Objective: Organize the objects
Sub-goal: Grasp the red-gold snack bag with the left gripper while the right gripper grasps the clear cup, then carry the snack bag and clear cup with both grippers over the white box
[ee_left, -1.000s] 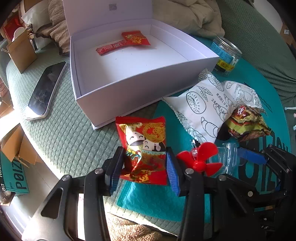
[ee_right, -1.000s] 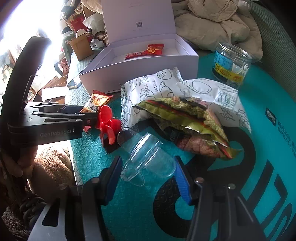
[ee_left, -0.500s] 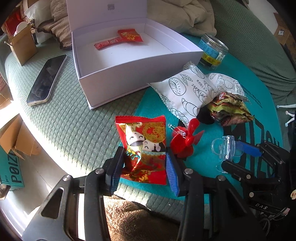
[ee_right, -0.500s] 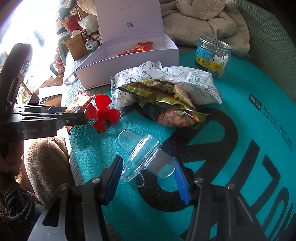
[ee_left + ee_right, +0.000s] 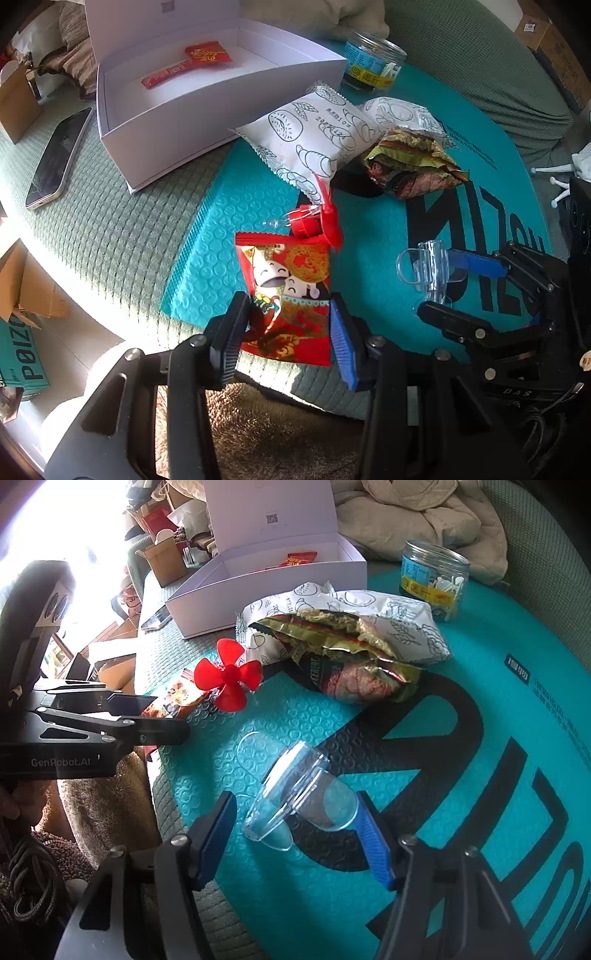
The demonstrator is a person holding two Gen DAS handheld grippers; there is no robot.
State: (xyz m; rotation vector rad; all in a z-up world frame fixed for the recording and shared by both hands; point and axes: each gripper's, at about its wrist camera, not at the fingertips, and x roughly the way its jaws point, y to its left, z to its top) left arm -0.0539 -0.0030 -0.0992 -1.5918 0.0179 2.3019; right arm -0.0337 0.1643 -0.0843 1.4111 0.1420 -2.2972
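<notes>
Teal mat [image 5: 376, 236]: fan [image 5: 325, 218] beside packet [image 5: 291, 295]

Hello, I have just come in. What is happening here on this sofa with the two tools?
A person is sorting small things with two handheld grippers. The left gripper has its jaws closed on a red snack packet. The right gripper holds a clear plastic piece between its jaws above the teal mat. The open white box already contains two red packets. A red toy propeller, a white bread bag, a green-gold packet and a jar are outside the box.
</notes>
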